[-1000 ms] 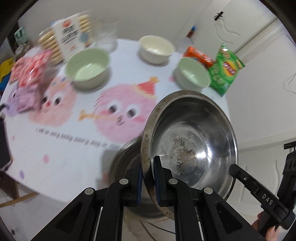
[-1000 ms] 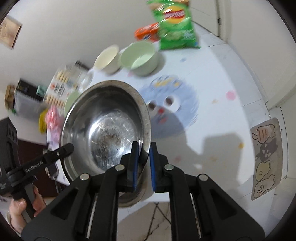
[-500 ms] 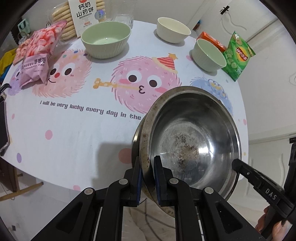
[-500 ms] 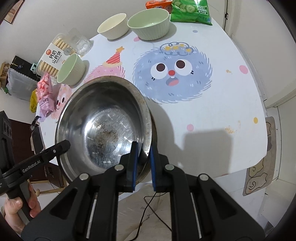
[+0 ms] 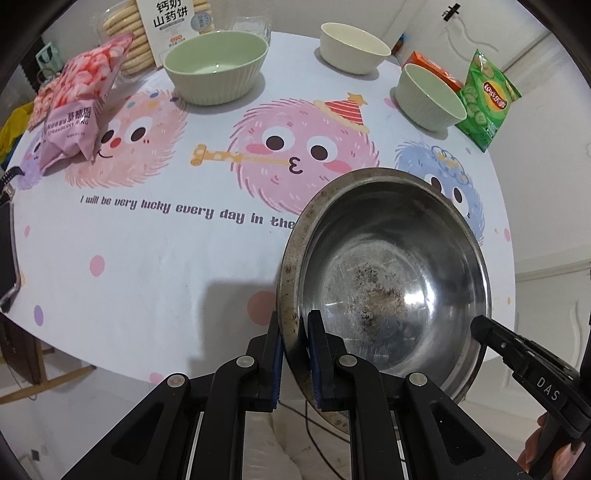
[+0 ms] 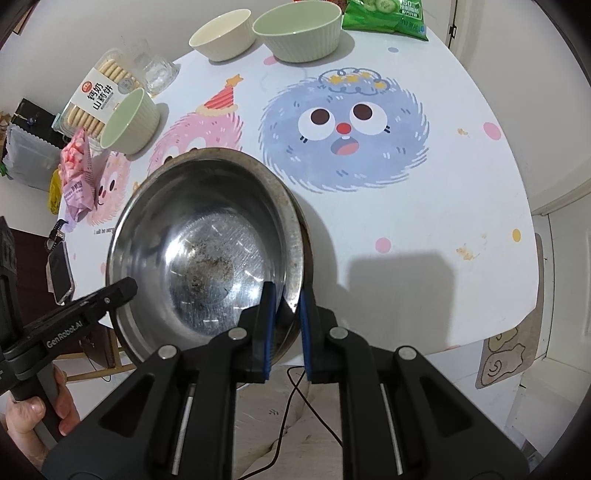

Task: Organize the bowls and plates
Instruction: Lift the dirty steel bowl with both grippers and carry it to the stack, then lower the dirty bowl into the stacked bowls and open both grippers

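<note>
A worn steel bowl (image 5: pixel 388 288) hangs tilted over the near edge of the table. My left gripper (image 5: pixel 295 332) is shut on its left rim. My right gripper (image 6: pixel 286 299) is shut on the opposite rim of the steel bowl (image 6: pixel 207 251). Each view shows the other gripper's tip at the far rim: the right gripper (image 5: pixel 480 325) and the left gripper (image 6: pixel 125 288). A large green bowl (image 5: pixel 216 66), a cream bowl (image 5: pixel 352 46) and a smaller green bowl (image 5: pixel 430 96) stand along the far side. I cannot tell whether the steel bowl touches the table.
The round table (image 5: pixel 147 266) has a cartoon cloth. A pink snack bag (image 5: pixel 74 110), a biscuit box (image 5: pixel 170 18) and a phone (image 5: pixel 7 251) lie at the left. A green crisp bag (image 5: pixel 487 99) lies far right. A floor mat (image 6: pixel 509 350) and a cable (image 6: pixel 306 398) lie below.
Both grippers have sunk with the steel bowl toward the table's near edge. The grips on its rim are unchanged.
</note>
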Motion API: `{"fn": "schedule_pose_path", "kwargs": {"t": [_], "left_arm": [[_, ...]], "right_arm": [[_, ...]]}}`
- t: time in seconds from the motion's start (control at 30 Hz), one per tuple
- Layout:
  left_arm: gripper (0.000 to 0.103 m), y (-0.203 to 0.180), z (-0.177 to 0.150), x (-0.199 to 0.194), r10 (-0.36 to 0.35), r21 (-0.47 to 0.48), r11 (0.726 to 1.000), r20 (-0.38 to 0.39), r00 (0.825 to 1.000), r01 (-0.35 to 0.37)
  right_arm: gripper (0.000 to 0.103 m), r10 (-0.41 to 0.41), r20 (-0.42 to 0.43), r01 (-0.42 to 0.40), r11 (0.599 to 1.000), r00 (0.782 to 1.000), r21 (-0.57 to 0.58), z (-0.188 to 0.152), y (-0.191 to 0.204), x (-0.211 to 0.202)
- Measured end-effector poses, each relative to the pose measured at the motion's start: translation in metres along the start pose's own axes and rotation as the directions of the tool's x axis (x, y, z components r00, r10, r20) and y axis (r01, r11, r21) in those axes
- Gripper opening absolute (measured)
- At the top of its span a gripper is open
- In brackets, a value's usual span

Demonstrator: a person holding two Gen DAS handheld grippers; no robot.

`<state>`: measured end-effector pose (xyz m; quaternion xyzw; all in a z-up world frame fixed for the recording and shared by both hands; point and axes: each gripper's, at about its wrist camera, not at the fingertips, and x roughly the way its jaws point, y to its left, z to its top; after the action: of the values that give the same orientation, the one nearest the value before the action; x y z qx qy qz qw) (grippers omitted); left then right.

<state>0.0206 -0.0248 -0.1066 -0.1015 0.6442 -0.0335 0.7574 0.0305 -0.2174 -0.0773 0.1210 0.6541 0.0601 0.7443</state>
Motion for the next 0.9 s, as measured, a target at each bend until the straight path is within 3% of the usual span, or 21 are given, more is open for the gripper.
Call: {"fn": "schedule_pose_path", "kwargs": {"t": [0.3,0.53,0.73,0.83,0.9], "left_arm": [[0.015,-0.002,-0.002,0.003,0.047,0.025,0.999,0.001,0.999,-0.047],[0.02,-0.002,-0.005,0.013,0.043,0.031,0.999,-0.027,0.999,-0.042],[0.024,0.002,-0.004,0.013,0.046,0.022,0.999,-0.025,0.999,-0.046],[0.035,0.005,-0.003,0.009,0.038,0.002,0.999,-0.015,0.999,-0.038],[0.055,0.009,-0.001,0.004,0.029,-0.009,1.0,0.0,1.0,-0.029]], "right_arm": [[0.017,-0.019,-0.015,0.019,1.0,1.0,-0.017,-0.001,0.005,0.005],[0.018,-0.037,-0.018,0.036,0.999,0.999,-0.028,0.0,0.008,0.006],[0.024,-0.051,-0.031,0.05,0.998,0.998,-0.023,0.001,0.007,0.007],[0.027,-0.047,-0.037,0.046,0.999,0.998,-0.022,0.001,0.007,0.006],[0.033,-0.05,-0.034,0.049,0.999,0.998,-0.024,0.0,0.007,0.003]]}}
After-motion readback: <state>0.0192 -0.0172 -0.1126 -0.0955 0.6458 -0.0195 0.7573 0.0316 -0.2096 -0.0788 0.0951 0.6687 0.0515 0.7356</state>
